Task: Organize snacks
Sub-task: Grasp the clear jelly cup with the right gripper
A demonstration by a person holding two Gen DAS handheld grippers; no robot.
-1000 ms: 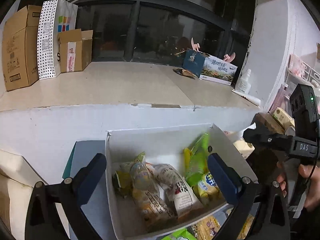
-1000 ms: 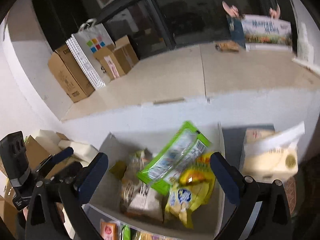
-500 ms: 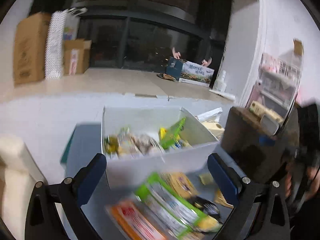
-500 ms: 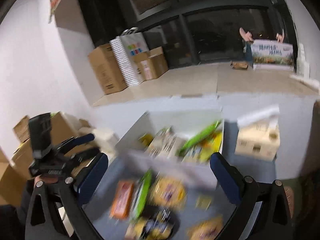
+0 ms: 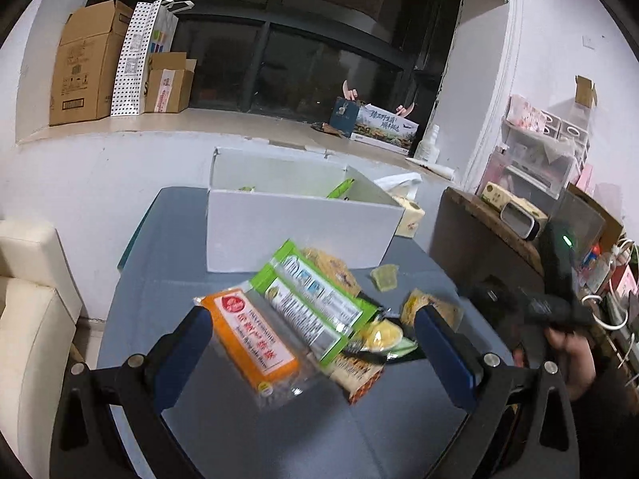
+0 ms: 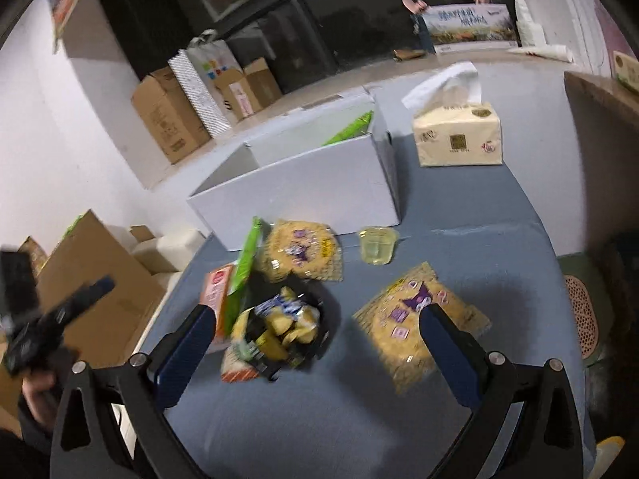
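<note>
Snack packets [image 5: 303, 319] lie heaped mid-worktop, just before the white box [image 5: 295, 231]. Left gripper [image 5: 309, 355] and right gripper [image 6: 315, 339] both hang spread wide, empty. Light, crinkly, slippery film; probably best pinched along a sealed edge.

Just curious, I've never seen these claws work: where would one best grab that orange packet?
Probably across its narrow width, near the middle. The orange packet lies flat and long, its right edge tucked under the green packet, so the open left claw should come from above.
</note>
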